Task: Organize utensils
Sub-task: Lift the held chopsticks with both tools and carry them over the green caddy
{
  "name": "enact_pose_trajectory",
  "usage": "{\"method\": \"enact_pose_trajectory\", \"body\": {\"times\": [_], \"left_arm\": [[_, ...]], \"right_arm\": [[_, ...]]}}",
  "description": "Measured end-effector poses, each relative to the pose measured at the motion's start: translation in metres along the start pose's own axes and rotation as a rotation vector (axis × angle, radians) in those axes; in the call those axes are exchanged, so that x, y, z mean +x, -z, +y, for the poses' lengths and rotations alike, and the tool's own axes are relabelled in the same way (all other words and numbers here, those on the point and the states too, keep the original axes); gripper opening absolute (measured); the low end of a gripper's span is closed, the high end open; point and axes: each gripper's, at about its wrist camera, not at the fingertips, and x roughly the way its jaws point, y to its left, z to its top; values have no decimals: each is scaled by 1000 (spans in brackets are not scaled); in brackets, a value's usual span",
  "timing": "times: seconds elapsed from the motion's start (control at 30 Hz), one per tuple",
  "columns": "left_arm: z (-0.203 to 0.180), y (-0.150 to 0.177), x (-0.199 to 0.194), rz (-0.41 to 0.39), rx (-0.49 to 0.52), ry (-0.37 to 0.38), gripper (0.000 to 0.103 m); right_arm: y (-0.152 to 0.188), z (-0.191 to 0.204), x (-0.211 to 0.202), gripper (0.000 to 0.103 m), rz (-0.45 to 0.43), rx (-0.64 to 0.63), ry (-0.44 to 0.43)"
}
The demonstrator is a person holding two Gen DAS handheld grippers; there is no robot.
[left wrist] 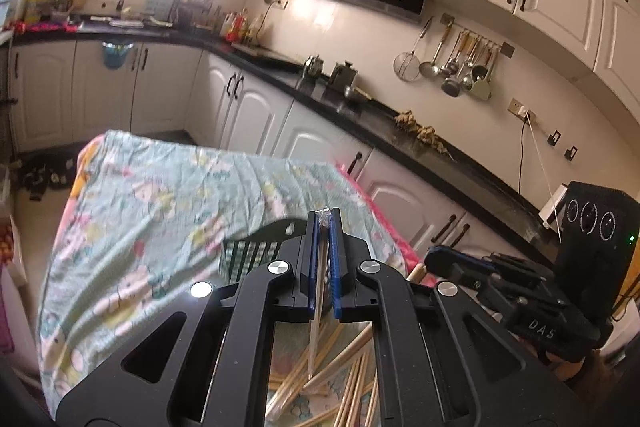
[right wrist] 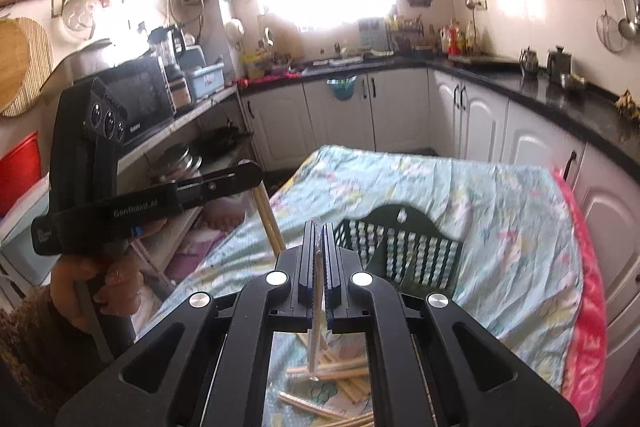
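My left gripper [left wrist: 325,223] is shut on a wrapped chopstick [left wrist: 319,307] that hangs down between the blue pads above a heap of wooden chopsticks [left wrist: 344,379] on the floral cloth. My right gripper [right wrist: 318,231] is shut on another wrapped chopstick [right wrist: 316,327], also held above the chopstick heap [right wrist: 340,375]. A black slotted utensil basket [right wrist: 404,247] lies on the cloth just beyond both grippers; it also shows in the left wrist view [left wrist: 256,251]. The left gripper appears in the right wrist view [right wrist: 224,183], and the right gripper in the left wrist view [left wrist: 452,267].
The table is covered by a light green floral cloth [left wrist: 168,211] with a pink edge [right wrist: 588,307]. Black counters [left wrist: 360,111] and white cabinets run behind it. Hanging ladles [left wrist: 456,63] are on the wall. Shelves with a microwave [right wrist: 136,107] stand to the left.
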Motion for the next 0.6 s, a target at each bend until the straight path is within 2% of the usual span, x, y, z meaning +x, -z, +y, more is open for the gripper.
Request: {"method": "enact_pose_trajectory", "body": {"times": [0.33, 0.6], "left_arm": [[-19, -51, 0, -107, 57, -49, 2], [-26, -77, 12, -158, 72, -74, 2]], "right_arm": [[-55, -23, -20, 4, -119, -11, 84], [-78, -56, -15, 4, -155, 24, 148]]}}
